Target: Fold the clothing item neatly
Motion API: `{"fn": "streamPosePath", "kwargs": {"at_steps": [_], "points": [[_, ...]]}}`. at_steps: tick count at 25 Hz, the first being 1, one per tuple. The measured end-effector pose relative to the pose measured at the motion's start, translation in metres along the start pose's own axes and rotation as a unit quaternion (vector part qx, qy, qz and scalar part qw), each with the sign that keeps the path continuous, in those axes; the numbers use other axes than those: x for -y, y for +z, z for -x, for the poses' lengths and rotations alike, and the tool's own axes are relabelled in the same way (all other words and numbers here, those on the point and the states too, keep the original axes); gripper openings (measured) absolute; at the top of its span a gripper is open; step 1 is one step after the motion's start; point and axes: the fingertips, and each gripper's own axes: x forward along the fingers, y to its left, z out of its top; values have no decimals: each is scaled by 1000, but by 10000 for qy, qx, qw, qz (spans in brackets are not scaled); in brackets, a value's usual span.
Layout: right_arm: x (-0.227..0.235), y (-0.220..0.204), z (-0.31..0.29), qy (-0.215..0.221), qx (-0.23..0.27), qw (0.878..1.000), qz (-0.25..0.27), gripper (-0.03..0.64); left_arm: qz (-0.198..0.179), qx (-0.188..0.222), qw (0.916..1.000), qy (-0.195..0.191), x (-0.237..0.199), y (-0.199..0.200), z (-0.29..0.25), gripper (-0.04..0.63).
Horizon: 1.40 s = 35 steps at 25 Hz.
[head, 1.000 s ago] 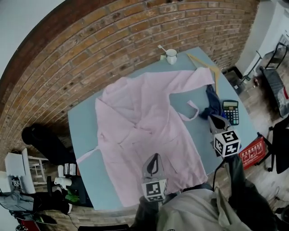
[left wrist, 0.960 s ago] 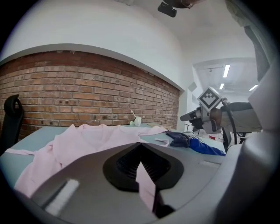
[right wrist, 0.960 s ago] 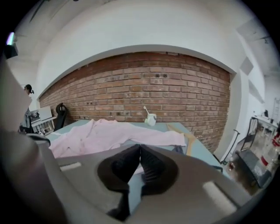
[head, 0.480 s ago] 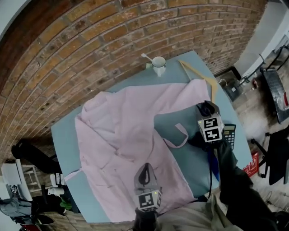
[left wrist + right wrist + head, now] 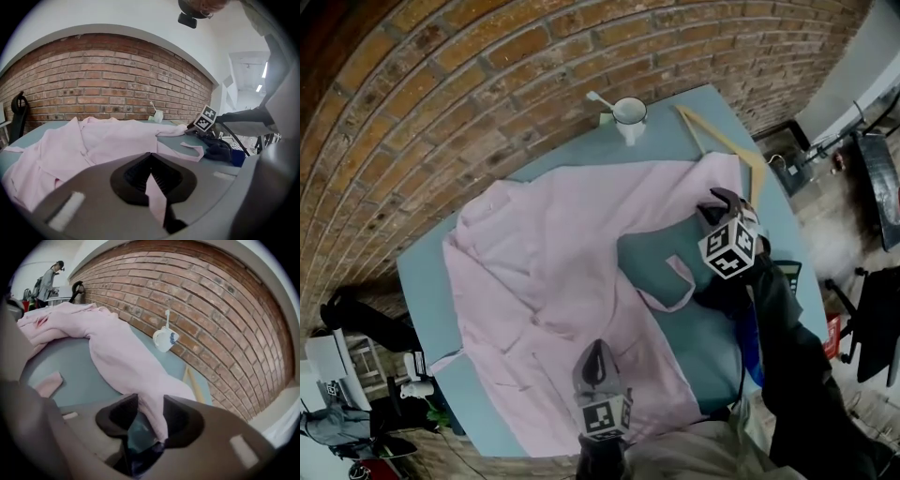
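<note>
A pale pink shirt (image 5: 553,281) lies spread on the blue-grey table (image 5: 422,272). My left gripper (image 5: 598,361) is at the near edge and shut on the shirt's hem, a pink strip pinched between its jaws (image 5: 152,176). My right gripper (image 5: 722,202) is at the end of the right sleeve (image 5: 712,173). Its jaws have just been opening, and the sleeve end (image 5: 154,408) lies loose between them with a gap on the left side. A pink tie strap (image 5: 680,281) curls on the bare table beside the sleeve.
A white mug (image 5: 629,112) with a spoon stands at the far table edge. A wooden hanger (image 5: 722,141) lies by the sleeve. A dark blue cloth (image 5: 748,328) and a calculator (image 5: 789,272) are at the right edge. A brick wall (image 5: 487,84) runs behind.
My right gripper moved from beside the dark cloth up to the sleeve end, rolled, and its jaws opened. The left gripper kept its hold on the hem and shifted slightly.
</note>
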Motion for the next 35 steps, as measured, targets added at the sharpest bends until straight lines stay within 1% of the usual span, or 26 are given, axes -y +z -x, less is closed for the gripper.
{"fn": "streamPosePath", "kwargs": {"at_steps": [1,2,3,5,7,9,11,12,16,19,20,21,22,23,25,26,27,28,29,30,31,32,33,34,35], "points": [[-4,0,-3,108,-24,9997,221,133,-7,0,10000,1,1,0,1,8],[-8,0,-6,175,-70,9987,465,50,-15,-5,10000,3,1,-2,2,8],[-11,0,-8,180,-145,9972,710,21,-20,-7,10000,6,2,-3,4,8],[-13,-1,-8,102,-315,9941,1029,17,-4,23,10000,52,2,-4,11,8],[-5,7,3,-123,-257,9952,932,17,51,85,9998,174,-3,0,19,8],[12,25,26,-569,67,9956,738,17,204,176,9992,299,-11,2,28,8],[20,51,54,-948,432,9912,821,17,397,285,9981,384,-21,1,39,8],[17,65,65,-1016,578,9888,929,17,459,331,9976,407,-27,0,45,8],[-28,123,102,-908,924,9797,1529,17,643,459,9960,417,-47,-1,70,8],[-79,173,122,-915,1179,9664,2093,17,765,573,9948,344,-63,-9,90,8],[-100,190,129,-928,1251,9595,2347,17,801,600,9945,312,-69,-10,97,8],[-123,207,134,-963,1296,9499,2677,17,846,623,9941,276,-75,-11,104,8],[-147,222,140,-1020,1303,9368,3082,17,896,645,9936,239,-82,-11,112,8],[-172,236,143,-1080,1279,9201,3540,17,937,667,9932,203,-89,-11,119,8],[-224,257,146,-1108,1251,8802,4442,18,990,717,9924,139,-104,-13,133,8],[-251,264,145,-1054,1274,8620,4792,18,1015,740,9920,118,-111,-15,140,8],[-276,268,143,-971,1287,8474,5059,20,1038,756,9917,103,-117,-17,146,8],[-299,267,139,-846,1256,8374,5252,25,1054,762,9915,89,-124,-20,151,8],[-321,261,135,-649,1175,8332,5364,48,1066,767,9913,74,-130,-22,157,8],[-341,252,132,-374,1070,8357,5374,116,1076,776,9911,56,-136,-23,162,8],[-359,243,132,-76,977,8433,5284,159,1087,786,9910,38,-141,-25,167,8],[-371,235,134,143,931,8533,5129,175,1098,788,9908,22,-147,-27,173,8],[-379,230,140,255,936,8648,4927,183,1113,775,9908,13,-153,-30,179,8],[-382,226,147,303,983,8783,4668,184,1130,747,9908,15,-160,-34,186,8],[-383,221,155,358,1051,8952,4316,186,1149,704,9909,31,-167,-39,192,8]]}}
